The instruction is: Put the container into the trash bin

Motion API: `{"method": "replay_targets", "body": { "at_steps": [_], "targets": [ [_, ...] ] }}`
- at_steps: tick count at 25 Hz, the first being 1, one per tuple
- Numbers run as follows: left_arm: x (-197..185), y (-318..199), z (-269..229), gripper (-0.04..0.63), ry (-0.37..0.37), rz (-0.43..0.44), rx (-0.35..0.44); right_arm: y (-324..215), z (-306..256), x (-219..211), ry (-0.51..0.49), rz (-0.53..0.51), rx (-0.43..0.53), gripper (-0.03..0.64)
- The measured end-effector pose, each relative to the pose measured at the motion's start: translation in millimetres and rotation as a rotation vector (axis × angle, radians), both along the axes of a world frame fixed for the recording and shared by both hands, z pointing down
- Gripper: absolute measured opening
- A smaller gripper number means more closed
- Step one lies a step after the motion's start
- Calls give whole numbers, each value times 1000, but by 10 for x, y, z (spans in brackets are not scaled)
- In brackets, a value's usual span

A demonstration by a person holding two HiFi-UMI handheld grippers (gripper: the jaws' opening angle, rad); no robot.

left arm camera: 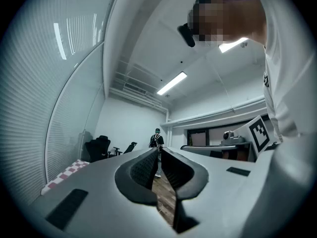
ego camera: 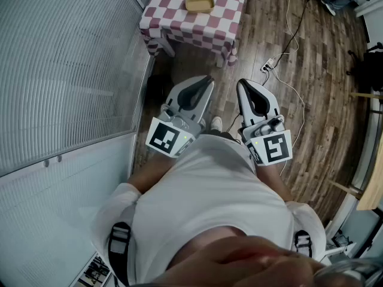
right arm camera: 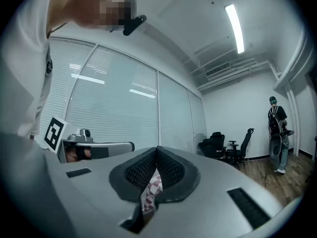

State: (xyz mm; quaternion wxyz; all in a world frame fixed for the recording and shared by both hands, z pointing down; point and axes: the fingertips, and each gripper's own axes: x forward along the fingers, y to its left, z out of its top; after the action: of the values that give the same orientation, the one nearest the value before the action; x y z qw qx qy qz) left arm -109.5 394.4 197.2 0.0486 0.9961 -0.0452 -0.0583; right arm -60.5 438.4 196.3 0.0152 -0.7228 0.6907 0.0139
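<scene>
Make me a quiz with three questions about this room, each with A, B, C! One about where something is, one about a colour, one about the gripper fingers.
1. Where is the container? A on the floor; B on the tablecloth; C in a gripper.
2. What colours are the tablecloth's checks? A red and white; B blue and yellow; C green and black.
3. How are the fingers of the right gripper? A wide apart; B together, holding nothing; C clamped on the container.
Answers: B, it lies on the cloth; A, the head view shows red and white; B, its own view shows them touching.
</scene>
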Motion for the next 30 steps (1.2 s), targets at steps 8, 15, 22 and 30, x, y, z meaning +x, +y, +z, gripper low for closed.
{"method": "replay_targets", "body": {
  "at_steps": [8,15,22,30],
  "targets": [
    [67,-58,-5,48,7,1,-8,-84,3,86,8,-10,-5,31],
    [201,-76,1,48,4,-9,-14,-98,-38,230,8,-12,14,31],
    [370,-10,53,48,-7,-31,-18,-17,-27,433,3,-24,24,32],
    [538,77,178,48,-18,-51,-51,30,61,594,-9,-45,10,32]
  ]
}}
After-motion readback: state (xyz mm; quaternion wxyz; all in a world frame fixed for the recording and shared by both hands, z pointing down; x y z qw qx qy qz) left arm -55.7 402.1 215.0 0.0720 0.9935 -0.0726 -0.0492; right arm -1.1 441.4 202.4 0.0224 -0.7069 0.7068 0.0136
